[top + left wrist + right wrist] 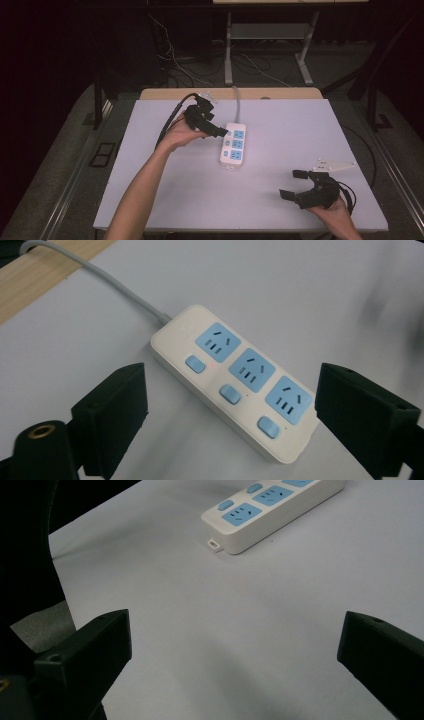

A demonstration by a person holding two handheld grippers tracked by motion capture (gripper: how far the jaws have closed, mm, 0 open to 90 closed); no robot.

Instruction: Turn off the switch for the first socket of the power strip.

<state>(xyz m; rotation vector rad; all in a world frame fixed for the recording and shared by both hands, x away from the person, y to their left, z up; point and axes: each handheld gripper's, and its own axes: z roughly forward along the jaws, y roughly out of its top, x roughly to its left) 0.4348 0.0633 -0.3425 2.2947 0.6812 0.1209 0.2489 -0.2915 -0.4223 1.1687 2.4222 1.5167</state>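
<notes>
Two tools, both open and empty: the left tool (pixel 223 133) hovers right at the strip (pixel 233 144), which lies mid-desk lengthwise away from the person; right tool (pixel 295 184) sits well apart

Left forearm (pixel 145 180) enters from the lower edge and extends diagonally up and forward; its hand (pixel 181 134) carries the left gripper (pixel 221 133), jaws angled to the right, spread wide with nothing clamped. Right hand (pixel 334 212) sits low at the near right, holding the right gripper (pixel 294 184), jaws parted, pointing left.
</notes>
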